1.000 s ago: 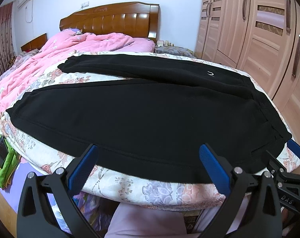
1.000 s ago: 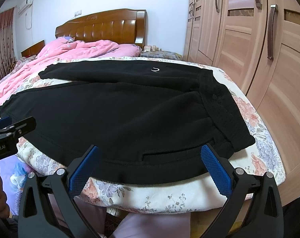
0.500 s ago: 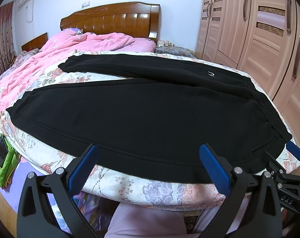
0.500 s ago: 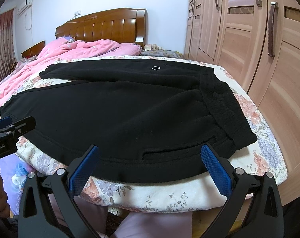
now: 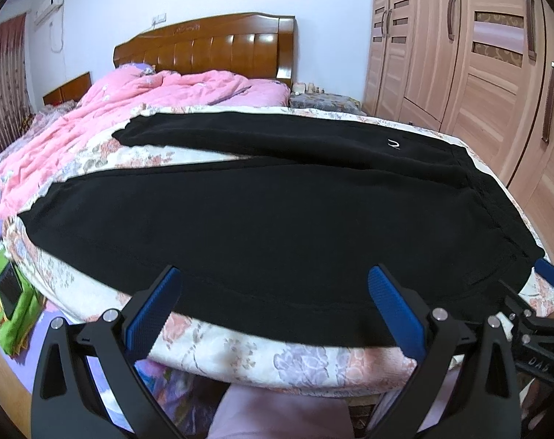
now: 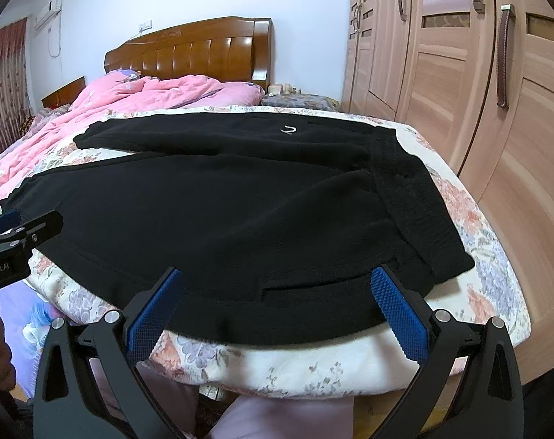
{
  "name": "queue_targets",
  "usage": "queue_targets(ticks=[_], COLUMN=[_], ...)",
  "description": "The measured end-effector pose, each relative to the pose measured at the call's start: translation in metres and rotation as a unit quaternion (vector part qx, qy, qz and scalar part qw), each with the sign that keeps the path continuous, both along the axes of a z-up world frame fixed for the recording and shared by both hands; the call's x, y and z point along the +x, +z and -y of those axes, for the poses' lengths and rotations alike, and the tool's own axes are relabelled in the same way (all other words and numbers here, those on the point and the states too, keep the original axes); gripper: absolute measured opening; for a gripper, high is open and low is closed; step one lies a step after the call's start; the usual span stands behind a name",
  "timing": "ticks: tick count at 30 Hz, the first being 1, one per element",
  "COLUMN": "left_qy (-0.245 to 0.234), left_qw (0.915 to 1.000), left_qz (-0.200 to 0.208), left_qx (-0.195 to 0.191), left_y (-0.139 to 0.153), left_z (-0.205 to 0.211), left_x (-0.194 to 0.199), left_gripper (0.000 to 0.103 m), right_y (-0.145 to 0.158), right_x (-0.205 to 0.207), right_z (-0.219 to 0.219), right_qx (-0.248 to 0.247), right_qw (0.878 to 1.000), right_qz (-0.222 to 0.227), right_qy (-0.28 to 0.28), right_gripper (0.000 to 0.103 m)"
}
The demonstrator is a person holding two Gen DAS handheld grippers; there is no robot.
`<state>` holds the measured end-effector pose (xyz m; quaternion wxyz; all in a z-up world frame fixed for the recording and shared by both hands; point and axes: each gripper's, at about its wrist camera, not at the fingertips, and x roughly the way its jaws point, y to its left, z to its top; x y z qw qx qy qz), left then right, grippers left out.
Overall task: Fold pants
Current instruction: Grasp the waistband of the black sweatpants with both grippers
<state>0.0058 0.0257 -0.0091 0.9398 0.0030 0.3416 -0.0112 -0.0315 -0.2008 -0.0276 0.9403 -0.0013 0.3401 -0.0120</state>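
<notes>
Black pants (image 5: pixel 262 212) (image 6: pixel 233 212) lie spread flat across the foot of the bed, waistband to the right, both legs running left with a strip of floral sheet between them. My left gripper (image 5: pixel 273 305) hovers open just before the near hem of the closer leg, touching nothing. My right gripper (image 6: pixel 277 303) is open as well, in front of the near edge by the pocket slit, close to the waistband (image 6: pixel 412 201). Each gripper shows at the edge of the other's view: the right gripper (image 5: pixel 540 314) and the left gripper (image 6: pixel 17 234).
The floral sheet (image 5: pixel 277 355) drapes over the mattress edge below the pants. A pink quilt (image 5: pixel 130 109) is bunched toward the wooden headboard (image 5: pixel 207 44). Wardrobe doors (image 6: pixel 478 91) stand close on the right. A green object (image 5: pixel 9 292) lies on the floor at left.
Both grippers have drifted slightly closer to the near edge of the pants. The pants lie as before.
</notes>
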Motion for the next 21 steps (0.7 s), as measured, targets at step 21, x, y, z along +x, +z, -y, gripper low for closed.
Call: queue_targets(ticks=[21], left_qy=[-0.171], left_qw=[0.9769], left_qz=[-0.109], left_qx=[0.066], left_y=[0.029], left_z=[0.038], left_x=[0.276], left_gripper=[0.102], right_y=[0.037], right_x=[0.275], right_z=[0.15], right_qx=[0.057], right_qw=[0.99], right_qz=[-0.089], right_qy=[0.094], right_gripper=[0.099])
